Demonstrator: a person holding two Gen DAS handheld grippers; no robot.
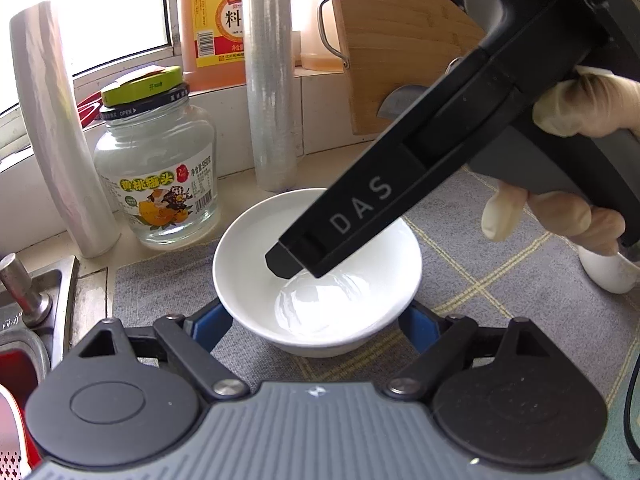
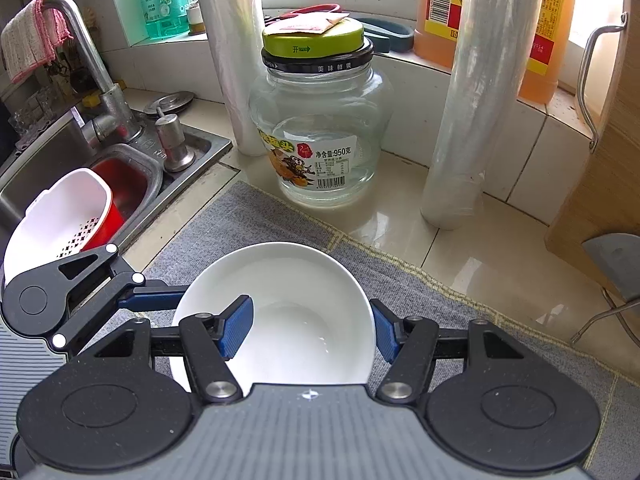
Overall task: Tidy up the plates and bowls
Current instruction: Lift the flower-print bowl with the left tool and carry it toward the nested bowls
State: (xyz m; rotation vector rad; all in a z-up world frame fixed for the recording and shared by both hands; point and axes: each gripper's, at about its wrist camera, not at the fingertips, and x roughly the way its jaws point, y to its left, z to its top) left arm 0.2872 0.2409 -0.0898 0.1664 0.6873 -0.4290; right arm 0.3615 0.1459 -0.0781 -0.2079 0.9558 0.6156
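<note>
A white bowl [image 1: 316, 272] stands on a grey mat [image 1: 500, 264]. My left gripper [image 1: 316, 326] is open, its blue pads on either side of the bowl's near rim. My right gripper [image 2: 312, 330] is open above the same bowl [image 2: 280, 320]: its left pad [image 2: 236, 328] is inside the bowl, its right pad [image 2: 386, 334] just outside the right rim. In the left wrist view the right gripper comes down from the upper right, held by a gloved hand [image 1: 580, 108], with its tip [image 1: 288, 258] over the bowl's inside. The left gripper's body [image 2: 56, 296] shows at the left.
A glass jar with a green lid [image 2: 320, 128] and two rolls of cling film [image 2: 468, 100] stand behind the bowl. A sink [image 2: 132, 168] with a white strainer [image 2: 60, 216] lies to the left. A wooden board [image 1: 400, 40] and an oil bottle [image 1: 212, 20] stand at the back.
</note>
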